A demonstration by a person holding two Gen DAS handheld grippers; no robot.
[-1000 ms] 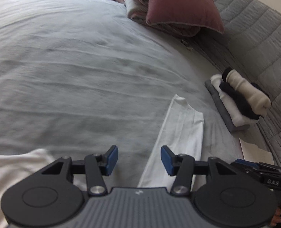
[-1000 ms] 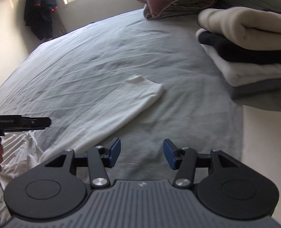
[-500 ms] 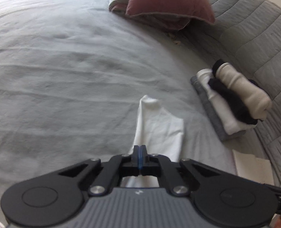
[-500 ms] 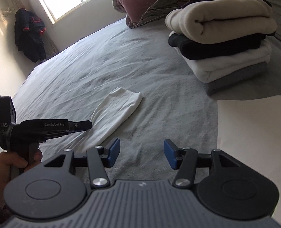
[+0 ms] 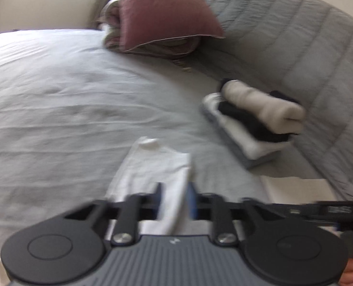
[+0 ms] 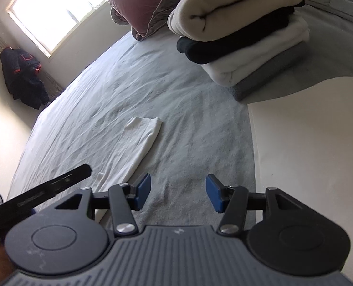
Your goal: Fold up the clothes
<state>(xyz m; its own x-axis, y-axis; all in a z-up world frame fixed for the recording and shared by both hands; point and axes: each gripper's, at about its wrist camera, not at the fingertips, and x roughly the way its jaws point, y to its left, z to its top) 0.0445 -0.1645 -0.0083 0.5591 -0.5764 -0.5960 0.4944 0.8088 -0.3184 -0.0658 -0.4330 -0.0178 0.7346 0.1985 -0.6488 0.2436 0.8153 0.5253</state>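
White garment (image 5: 152,174) folded into long strip on bed (image 5: 57,109), long axis running away from left gripper (image 5: 175,201). Left nearer: fingers just reopened, part open, straddling strip's near end, no grip. Right gripper (image 6: 178,191) open, empty, beside strip's right edge.

The left gripper (image 5: 175,201), snapped shut half a second ago, is standing parted again, its fingers having just been opening over the near end of the long white folded cloth (image 5: 152,171), now between them. The right gripper (image 6: 178,191) is rolling, tilting its view, its fingers spreading slightly wider over the grey bedsheet (image 6: 119,90).
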